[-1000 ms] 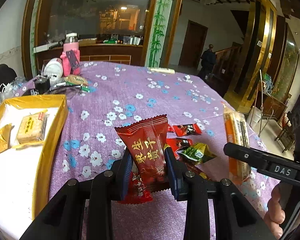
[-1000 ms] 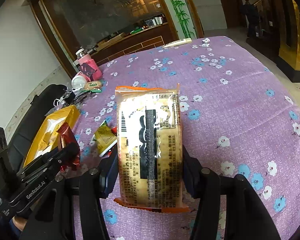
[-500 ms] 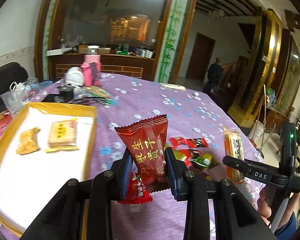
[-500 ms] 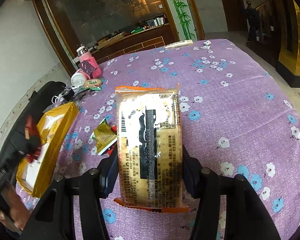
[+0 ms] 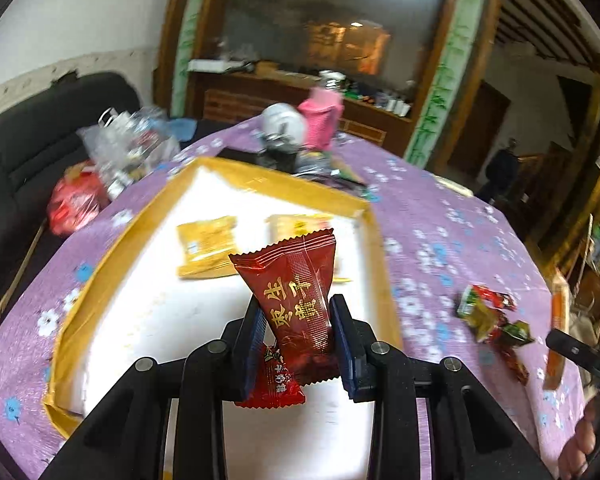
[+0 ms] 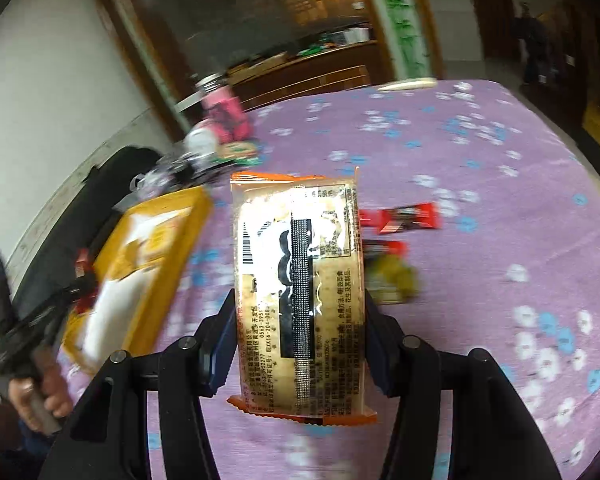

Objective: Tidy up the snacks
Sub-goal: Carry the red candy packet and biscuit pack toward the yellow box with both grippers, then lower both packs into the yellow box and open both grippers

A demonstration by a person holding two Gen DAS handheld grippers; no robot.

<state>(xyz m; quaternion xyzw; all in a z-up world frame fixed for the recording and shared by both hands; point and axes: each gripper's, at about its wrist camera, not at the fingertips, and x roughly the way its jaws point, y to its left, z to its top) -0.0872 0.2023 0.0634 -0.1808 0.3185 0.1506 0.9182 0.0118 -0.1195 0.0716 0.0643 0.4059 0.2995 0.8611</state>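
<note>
My left gripper point(image 5: 298, 344) is shut on a dark red snack packet point(image 5: 296, 300) with gold writing and holds it over the yellow-rimmed white tray point(image 5: 112, 248). Two yellow snack packets point(image 5: 208, 244) lie in the tray. My right gripper point(image 6: 298, 332) is shut on a clear cracker pack with orange ends point(image 6: 300, 292), above the purple floral tablecloth point(image 6: 480, 184). The tray point(image 6: 172, 248) lies to its left. Loose red and green snacks point(image 5: 492, 320) lie on the cloth right of the tray; they also show in the right wrist view point(image 6: 400, 220).
A pink bottle point(image 5: 320, 120), a white round object point(image 5: 282, 124) and clutter stand beyond the tray. Plastic bags point(image 5: 128, 152) and a red bag point(image 5: 74, 204) sit at the table's left edge by a black sofa point(image 5: 28, 148). A person point(image 5: 502, 172) stands in the far doorway.
My left gripper has swung left with the red packet, from over the cloth to over the tray. My right gripper has moved forward and left with the cracker pack, towards the loose snacks.
</note>
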